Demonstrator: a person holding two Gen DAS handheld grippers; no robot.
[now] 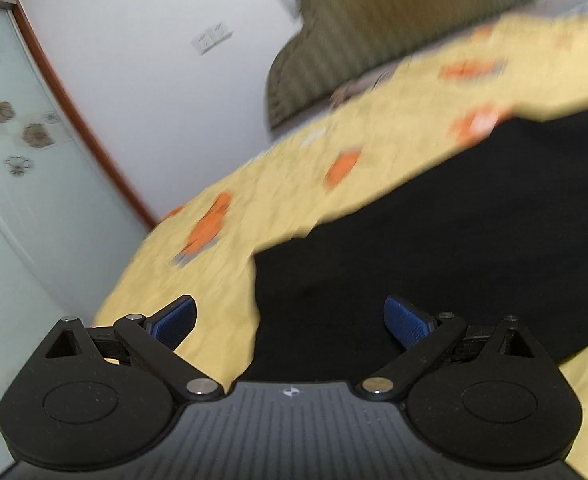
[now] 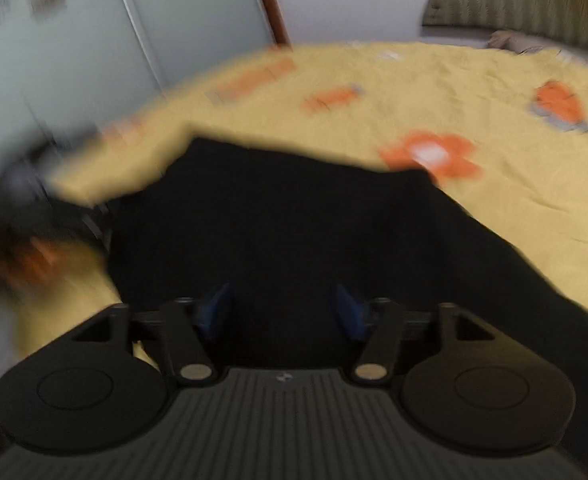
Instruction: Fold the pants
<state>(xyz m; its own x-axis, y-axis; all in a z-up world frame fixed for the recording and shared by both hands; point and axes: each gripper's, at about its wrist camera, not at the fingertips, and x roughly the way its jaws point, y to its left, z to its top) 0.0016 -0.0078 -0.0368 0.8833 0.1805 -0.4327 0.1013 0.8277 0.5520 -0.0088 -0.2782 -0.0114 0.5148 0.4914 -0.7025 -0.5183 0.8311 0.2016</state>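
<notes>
Black pants (image 1: 433, 240) lie flat on a yellow bedspread (image 1: 278, 200) with orange flowers. My left gripper (image 1: 290, 320) is open above the pants' near left edge, its left blue pad (image 1: 174, 320) over the yellow cloth and its right pad over the black fabric. In the right wrist view the pants (image 2: 294, 220) spread from centre to lower right. My right gripper (image 2: 282, 312) hovers over them, open, with only the flat black cloth showing below its blue pads (image 2: 349, 312). Both views are blurred.
An olive striped headboard (image 1: 373, 20) and a white wall stand behind the bed (image 2: 493, 80). Frosted sliding doors (image 2: 94, 20) with a brown frame stand left. A blurred dark shape (image 2: 22, 200) shows at the left edge of the right wrist view.
</notes>
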